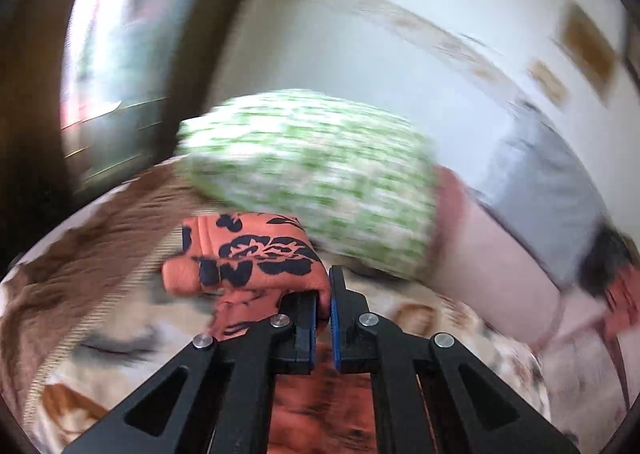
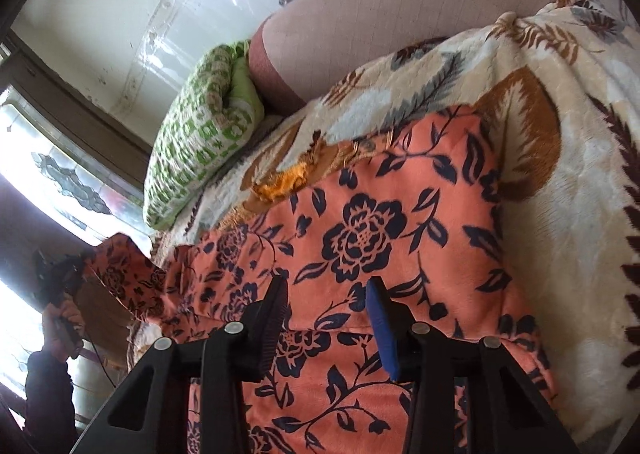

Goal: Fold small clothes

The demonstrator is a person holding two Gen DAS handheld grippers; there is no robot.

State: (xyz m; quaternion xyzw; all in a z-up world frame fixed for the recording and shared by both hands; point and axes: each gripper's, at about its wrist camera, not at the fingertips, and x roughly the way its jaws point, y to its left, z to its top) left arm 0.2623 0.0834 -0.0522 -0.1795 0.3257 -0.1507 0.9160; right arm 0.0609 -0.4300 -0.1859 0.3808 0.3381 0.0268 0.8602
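An orange garment with dark blue flowers (image 2: pixel 372 238) lies spread on a leaf-patterned blanket (image 2: pixel 560 190). My left gripper (image 1: pixel 324 294) is shut on a bunched edge of this garment (image 1: pixel 248 254) and holds it lifted; the view is blurred by motion. In the right wrist view the left gripper (image 2: pixel 60 274) shows at the far left, holding a corner of the cloth up off the bed. My right gripper (image 2: pixel 328 294) is open, its fingers hovering just over the flat middle of the garment, holding nothing.
A green and white patterned pillow (image 2: pixel 200 134) lies at the head of the bed, also in the left wrist view (image 1: pixel 312 174). A pink bolster (image 2: pixel 400 14) and a grey cushion (image 1: pixel 548 190) lie behind it. A window (image 2: pixel 60 182) is at the left.
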